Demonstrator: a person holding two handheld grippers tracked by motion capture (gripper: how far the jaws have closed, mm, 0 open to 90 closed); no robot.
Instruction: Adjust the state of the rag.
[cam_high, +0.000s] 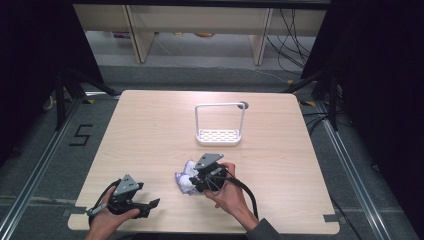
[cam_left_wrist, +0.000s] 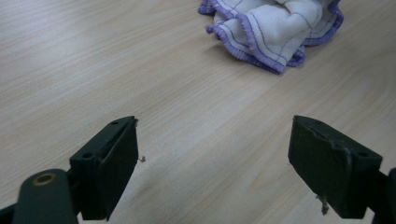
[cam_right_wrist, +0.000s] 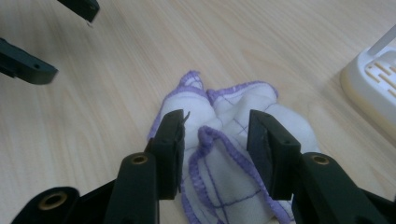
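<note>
A crumpled white cloth with purple edging (cam_high: 184, 181) lies on the wooden table (cam_high: 150, 130) near its front edge. My right gripper (cam_high: 192, 182) is down over the cloth, held by a hand from the right. In the right gripper view the right gripper (cam_right_wrist: 215, 126) stands open astride a raised fold of the cloth (cam_right_wrist: 224, 112), with a gap between each pad and the fold. My left gripper (cam_high: 149, 207) rests at the front left, open and empty. In the left gripper view the left gripper (cam_left_wrist: 215, 140) points across bare wood toward the cloth (cam_left_wrist: 275, 28).
A white rack with a slotted base and a tall wire handle (cam_high: 219, 136) stands at mid-table, behind the cloth; its corner (cam_right_wrist: 373, 88) shows at the right of the right gripper view. The left gripper's jaws (cam_right_wrist: 28, 67) appear there at the top left.
</note>
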